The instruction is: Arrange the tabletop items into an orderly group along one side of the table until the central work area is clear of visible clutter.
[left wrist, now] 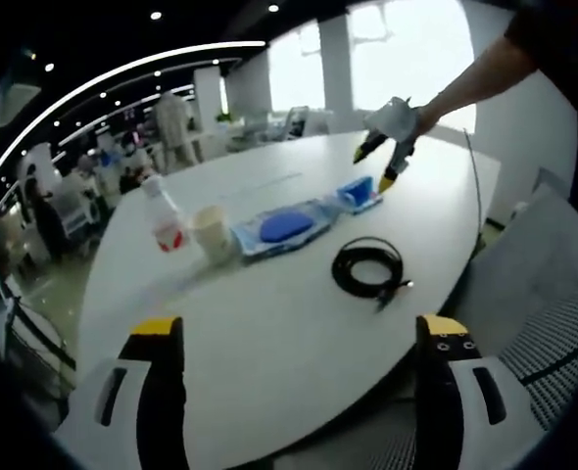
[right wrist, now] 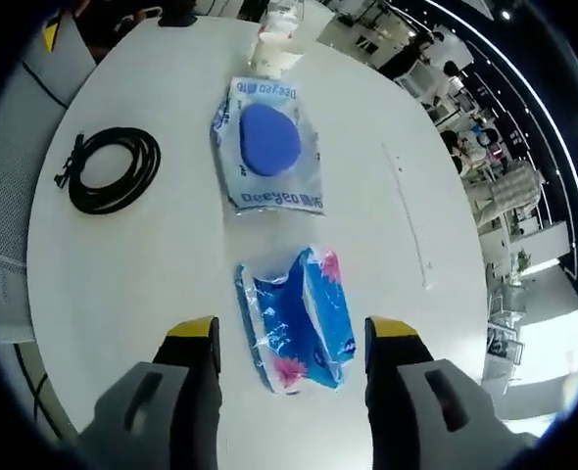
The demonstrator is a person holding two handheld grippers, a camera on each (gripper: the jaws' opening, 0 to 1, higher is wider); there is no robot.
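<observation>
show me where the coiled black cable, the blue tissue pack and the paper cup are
coiled black cable [right wrist: 113,171], right gripper view, on the coil's lower loop
blue tissue pack [right wrist: 299,318], right gripper view, middle of the wrapper
paper cup [left wrist: 212,233], left gripper view, on its side wall

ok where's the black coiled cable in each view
Left gripper view: the black coiled cable lies right of centre on the white table, nearer than the blue-disc packet.
Right gripper view: it lies upper left, left of that packet.
Shared landmark: the blue-disc packet.
</observation>
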